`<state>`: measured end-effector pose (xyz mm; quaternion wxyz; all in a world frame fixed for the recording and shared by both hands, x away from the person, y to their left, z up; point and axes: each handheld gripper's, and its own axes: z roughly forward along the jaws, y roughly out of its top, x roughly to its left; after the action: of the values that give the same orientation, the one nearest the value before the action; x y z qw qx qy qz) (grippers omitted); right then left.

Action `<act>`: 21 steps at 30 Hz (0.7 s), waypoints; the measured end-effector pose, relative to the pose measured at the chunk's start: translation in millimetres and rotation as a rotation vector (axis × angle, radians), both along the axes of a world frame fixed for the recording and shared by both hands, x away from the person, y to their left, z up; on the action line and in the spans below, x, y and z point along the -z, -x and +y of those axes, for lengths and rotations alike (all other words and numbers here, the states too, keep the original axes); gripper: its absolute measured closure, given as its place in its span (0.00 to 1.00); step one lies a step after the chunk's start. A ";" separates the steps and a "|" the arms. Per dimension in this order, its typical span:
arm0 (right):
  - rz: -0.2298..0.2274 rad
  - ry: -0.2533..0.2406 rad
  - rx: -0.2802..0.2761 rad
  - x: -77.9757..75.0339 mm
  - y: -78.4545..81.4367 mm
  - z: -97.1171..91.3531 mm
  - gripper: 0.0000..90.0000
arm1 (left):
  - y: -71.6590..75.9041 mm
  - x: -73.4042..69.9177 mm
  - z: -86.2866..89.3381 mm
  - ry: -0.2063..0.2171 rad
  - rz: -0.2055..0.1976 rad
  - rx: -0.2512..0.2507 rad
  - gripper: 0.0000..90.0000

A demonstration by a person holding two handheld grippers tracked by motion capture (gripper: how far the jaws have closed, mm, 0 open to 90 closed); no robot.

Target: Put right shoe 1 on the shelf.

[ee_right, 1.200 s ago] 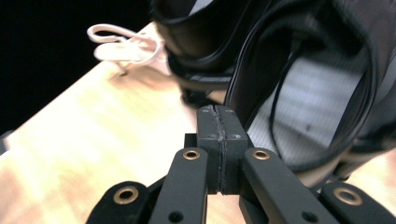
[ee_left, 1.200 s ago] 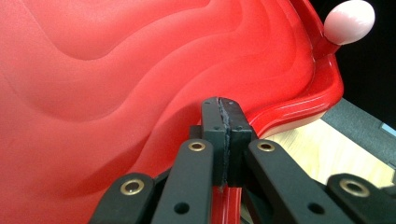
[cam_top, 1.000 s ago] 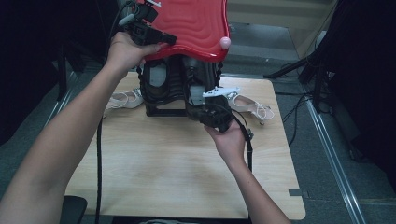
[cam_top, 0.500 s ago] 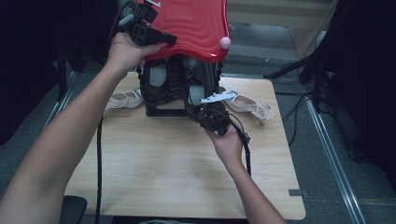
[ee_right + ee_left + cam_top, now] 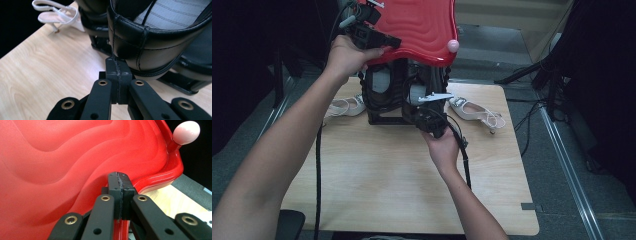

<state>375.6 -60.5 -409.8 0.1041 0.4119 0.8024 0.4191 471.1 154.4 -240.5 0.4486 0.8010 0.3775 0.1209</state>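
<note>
Two-handed job: propped red lid (image 5: 422, 25) up top with shut left tool (image 5: 118, 176), reached black shoe (image 5: 150, 32) below with shut right tool (image 5: 118, 66).

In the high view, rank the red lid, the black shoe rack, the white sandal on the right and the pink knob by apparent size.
1. red lid, though it is nearest the camera
2. black shoe rack
3. white sandal
4. pink knob

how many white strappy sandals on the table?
2. One white strappy sandal lies left of the black shoe rack; the other lies right of it, beyond the right gripper. More may be hidden behind the rack and red wavy lid.
</note>
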 end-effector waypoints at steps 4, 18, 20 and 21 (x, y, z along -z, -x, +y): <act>-0.004 -0.017 0.019 -1.7 -8.2 3.5 1.00 | 0.8 -0.5 -1.0 -0.012 -0.007 -0.001 1.00; -0.036 -0.029 0.117 -8.3 -29.9 -3.7 1.00 | 0.3 -1.7 1.3 -0.021 0.008 0.001 1.00; -0.028 -0.023 0.135 -7.9 -32.9 -8.8 1.00 | 0.2 -1.6 1.3 -0.020 0.006 0.000 1.00; -0.030 -0.027 0.145 -7.9 -34.1 -11.8 1.00 | 0.2 -1.7 1.2 -0.021 0.006 0.000 1.00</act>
<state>409.7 -72.4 -401.8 0.1407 0.4639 0.7631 0.4273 470.9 155.6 -238.9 0.4391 0.8061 0.3775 0.1224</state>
